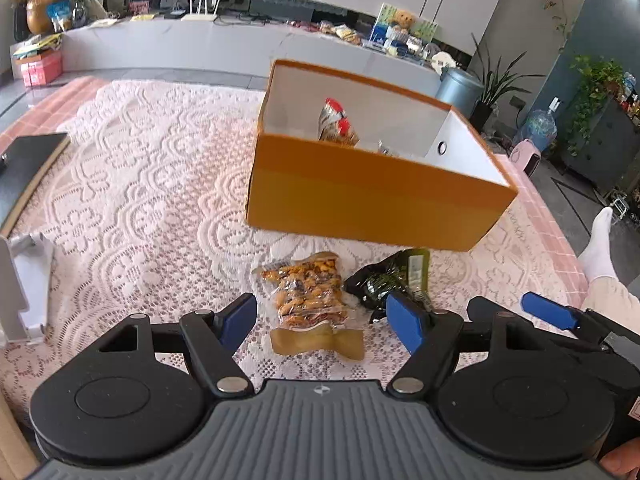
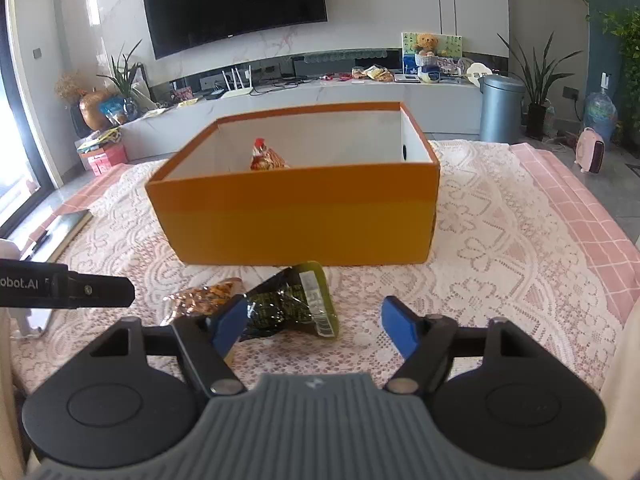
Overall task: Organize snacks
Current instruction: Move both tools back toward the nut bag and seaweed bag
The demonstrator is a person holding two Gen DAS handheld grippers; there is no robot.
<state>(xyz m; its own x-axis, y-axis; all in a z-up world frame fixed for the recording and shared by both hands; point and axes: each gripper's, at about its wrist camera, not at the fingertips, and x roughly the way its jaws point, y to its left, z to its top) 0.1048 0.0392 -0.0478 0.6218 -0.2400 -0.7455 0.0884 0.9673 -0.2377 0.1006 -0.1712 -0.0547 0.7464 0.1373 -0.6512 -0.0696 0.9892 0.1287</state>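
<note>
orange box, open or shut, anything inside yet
Open: the orange box has no lid on, its white interior showing. Not empty: a red-topped snack packet stands inside it.

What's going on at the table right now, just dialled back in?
A person is sorting snacks with two handheld grippers. The left gripper is open above the clear packet of orange-brown snacks. The right gripper is open over the dark green crinkled packet. Both packets lie on the pink lace tablecloth, in front of the open orange cardboard box. Neither is gripped yet. A red and white snack bag is already in the box.
</note>
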